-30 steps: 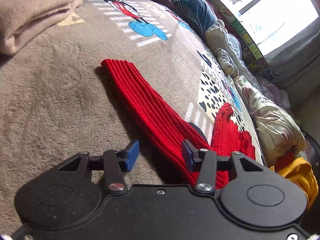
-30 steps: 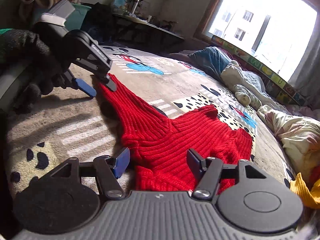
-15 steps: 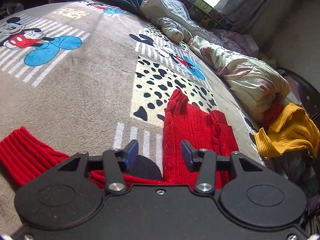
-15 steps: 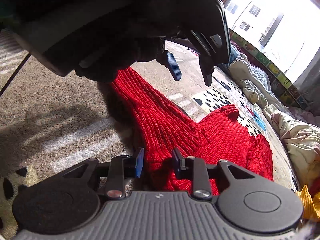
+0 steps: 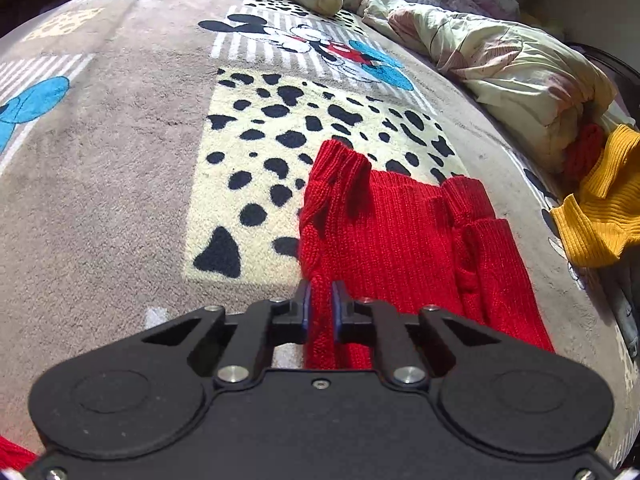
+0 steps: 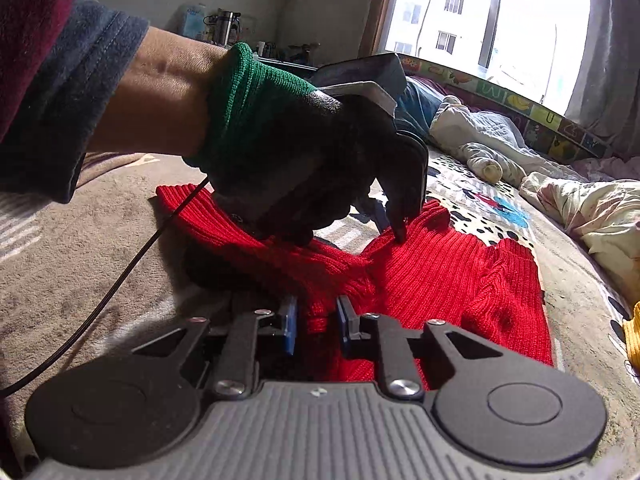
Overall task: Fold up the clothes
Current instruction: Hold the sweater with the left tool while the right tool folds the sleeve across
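At the near edge of the left wrist view, the left gripper (image 5: 319, 312) is pinching a ridge of the red sweater (image 5: 404, 240), its 2 blue pads pressed close on the knit. In the right wrist view, the right gripper (image 6: 316, 326) is likewise clamping a bunched fold of the same sweater (image 6: 440, 276) between its narrowed fingers. The sweater is lying on the cartoon-print blanket (image 5: 120, 184), its body spreading right over the spotted panel and 1 sleeve (image 6: 208, 216) stretching left. Just beyond, a gloved hand (image 6: 296, 160) with a green cuff is gripping the left tool over that sleeve, a black cable (image 6: 120, 276) trailing from it. Farther right, a yellow garment (image 5: 600, 216) is sitting at the blanket's edge beside a crumpled pale quilt (image 5: 512, 68). Farthest off, a bright window (image 6: 492, 20) is glowing.
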`<state>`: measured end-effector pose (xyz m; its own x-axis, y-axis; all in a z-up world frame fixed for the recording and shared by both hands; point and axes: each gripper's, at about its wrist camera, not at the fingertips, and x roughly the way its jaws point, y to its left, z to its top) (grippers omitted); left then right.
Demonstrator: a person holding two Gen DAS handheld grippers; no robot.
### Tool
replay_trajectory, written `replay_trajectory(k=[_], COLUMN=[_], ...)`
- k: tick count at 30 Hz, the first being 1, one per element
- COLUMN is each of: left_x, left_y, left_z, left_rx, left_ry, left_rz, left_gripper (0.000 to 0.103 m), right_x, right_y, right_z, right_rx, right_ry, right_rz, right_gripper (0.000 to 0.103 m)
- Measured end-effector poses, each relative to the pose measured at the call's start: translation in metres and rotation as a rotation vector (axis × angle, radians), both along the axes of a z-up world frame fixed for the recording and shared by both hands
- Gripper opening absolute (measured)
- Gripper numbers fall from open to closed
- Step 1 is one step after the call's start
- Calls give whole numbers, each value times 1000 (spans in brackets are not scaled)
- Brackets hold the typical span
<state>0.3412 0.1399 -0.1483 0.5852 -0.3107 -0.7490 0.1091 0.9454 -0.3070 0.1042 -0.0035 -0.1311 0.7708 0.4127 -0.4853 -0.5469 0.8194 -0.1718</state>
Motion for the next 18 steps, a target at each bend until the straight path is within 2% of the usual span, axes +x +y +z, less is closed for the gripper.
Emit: replay_trajectory(k=[8, 11, 15, 18], left_x=[0, -1, 1, 4], left_y=[-38, -61, -86, -96], left_z=[28, 36, 32, 22], left_rx=[6, 39, 52, 26], left_ry=[-57, -75, -72, -51], left_rz=[-26, -65, -117, -139], left_gripper=[6, 6, 6, 6], right_x=[-6, -9, -13, -17], right_y=[-50, -66, -84, -91], right_z=[15, 15, 8, 0], right_rx=[118, 138, 152, 152], right_ry=[5, 16, 41, 62], right_rz=[-78, -101, -123, -133], right_gripper=[20, 17, 16, 13])
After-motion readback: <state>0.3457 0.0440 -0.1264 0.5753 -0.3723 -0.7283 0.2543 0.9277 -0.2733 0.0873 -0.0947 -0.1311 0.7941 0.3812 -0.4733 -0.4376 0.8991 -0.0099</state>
